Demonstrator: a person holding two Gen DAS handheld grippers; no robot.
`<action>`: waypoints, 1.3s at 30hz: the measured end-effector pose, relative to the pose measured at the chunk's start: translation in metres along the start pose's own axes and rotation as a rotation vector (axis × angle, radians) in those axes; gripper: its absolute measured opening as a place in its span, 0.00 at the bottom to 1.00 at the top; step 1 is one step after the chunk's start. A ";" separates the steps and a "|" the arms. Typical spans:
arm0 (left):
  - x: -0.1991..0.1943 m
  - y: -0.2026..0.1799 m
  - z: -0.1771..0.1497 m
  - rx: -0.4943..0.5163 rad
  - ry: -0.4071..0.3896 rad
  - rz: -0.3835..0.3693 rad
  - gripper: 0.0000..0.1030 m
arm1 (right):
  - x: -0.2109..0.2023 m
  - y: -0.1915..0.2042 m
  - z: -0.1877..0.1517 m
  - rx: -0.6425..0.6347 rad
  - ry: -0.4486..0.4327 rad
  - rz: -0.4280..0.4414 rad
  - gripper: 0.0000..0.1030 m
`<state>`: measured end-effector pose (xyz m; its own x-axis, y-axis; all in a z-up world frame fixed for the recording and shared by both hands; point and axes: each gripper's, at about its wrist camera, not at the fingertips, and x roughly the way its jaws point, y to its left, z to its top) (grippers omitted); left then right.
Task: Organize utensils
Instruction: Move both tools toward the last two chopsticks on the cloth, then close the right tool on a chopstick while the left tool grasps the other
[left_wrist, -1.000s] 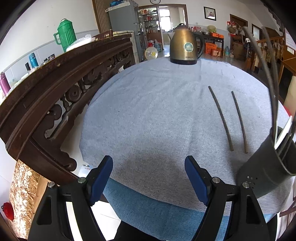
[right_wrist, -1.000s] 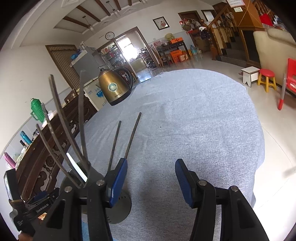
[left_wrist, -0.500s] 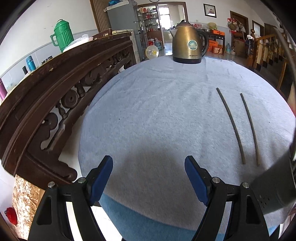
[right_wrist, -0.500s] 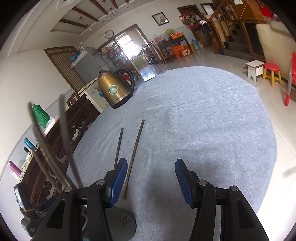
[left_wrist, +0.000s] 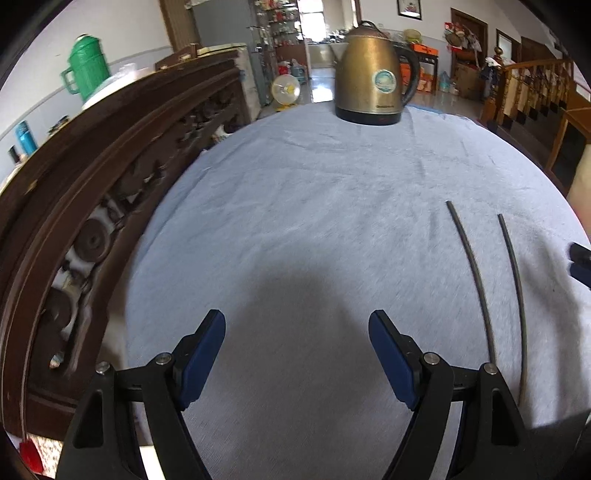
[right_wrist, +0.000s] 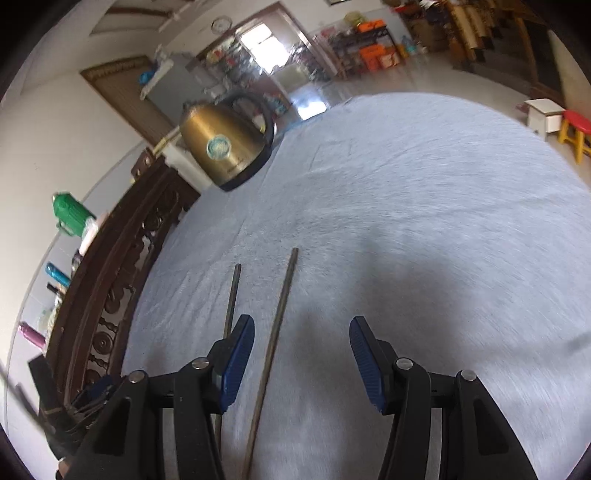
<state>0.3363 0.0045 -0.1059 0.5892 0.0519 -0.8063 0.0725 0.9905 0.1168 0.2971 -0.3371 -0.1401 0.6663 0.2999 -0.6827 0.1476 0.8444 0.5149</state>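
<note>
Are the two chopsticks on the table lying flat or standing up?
Lying flat. Both chopsticks rest side by side, apart, on the grey tablecloth; neither tool holds one.

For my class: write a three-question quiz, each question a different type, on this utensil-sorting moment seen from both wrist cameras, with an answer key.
1. True or false: the right gripper is shut on a chopstick.
2. How many chopsticks lie on the grey cloth?
3. Multiple choice: the brass kettle stands (A) at the far edge of the cloth, (B) between the left gripper jaws, (C) on the floor.

Key: 1 false, both grippers' jaws are open and empty; 2 two, the left chopstick and the right chopstick, side by side and apart; 3 A.
</note>
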 end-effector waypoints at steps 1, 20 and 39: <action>0.005 -0.005 0.006 0.009 0.011 -0.008 0.78 | 0.011 0.004 0.006 -0.012 0.011 -0.013 0.55; 0.060 -0.044 0.059 -0.020 0.128 -0.099 0.78 | 0.121 0.057 0.044 -0.264 0.174 -0.277 0.07; 0.113 -0.142 0.105 0.019 0.202 -0.263 0.52 | 0.083 0.005 0.038 -0.246 0.152 -0.170 0.07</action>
<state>0.4770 -0.1441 -0.1528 0.3771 -0.1792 -0.9087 0.2170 0.9709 -0.1014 0.3809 -0.3250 -0.1739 0.5280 0.1928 -0.8271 0.0542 0.9642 0.2594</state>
